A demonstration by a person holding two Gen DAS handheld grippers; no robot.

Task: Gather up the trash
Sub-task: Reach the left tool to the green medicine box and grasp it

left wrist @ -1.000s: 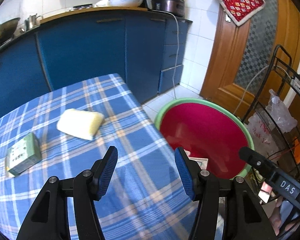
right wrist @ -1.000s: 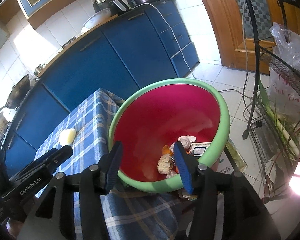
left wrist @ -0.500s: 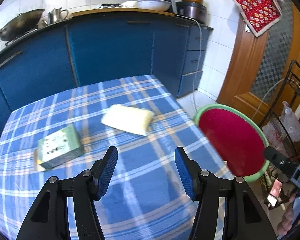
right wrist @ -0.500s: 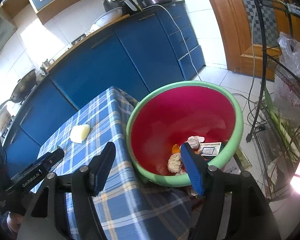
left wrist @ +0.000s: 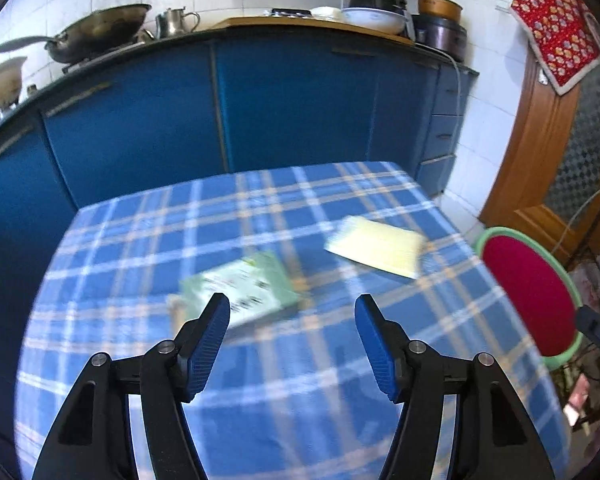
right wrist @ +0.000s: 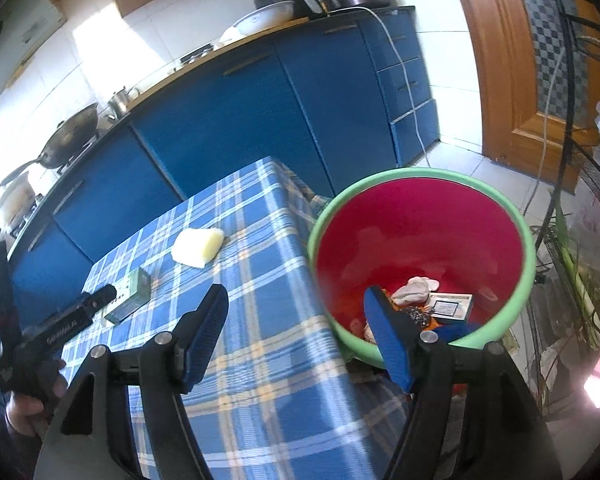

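A green and white carton (left wrist: 244, 288) lies on the blue plaid tablecloth (left wrist: 148, 248); it also shows in the right wrist view (right wrist: 130, 294). A pale yellow packet (left wrist: 376, 246) lies to its right, also seen from the right wrist (right wrist: 198, 246). My left gripper (left wrist: 292, 330) is open and empty, just short of the carton. My right gripper (right wrist: 296, 326) is open and empty over the table's right edge. A red bin with a green rim (right wrist: 420, 240) stands on the floor beside the table and holds several pieces of trash (right wrist: 416, 288). The bin shows in the left wrist view (left wrist: 532, 292).
Blue kitchen cabinets (left wrist: 260, 100) run behind the table, with a wok (left wrist: 96, 34) and pots on the counter. A wooden door (right wrist: 512, 60) is at the right. A black wire rack (right wrist: 580, 208) with bags and greens stands right of the bin.
My left gripper has swung left from the bin toward the carton, which now sits just ahead of its fingers. My right gripper has drawn back and left, bringing more of the table into view.
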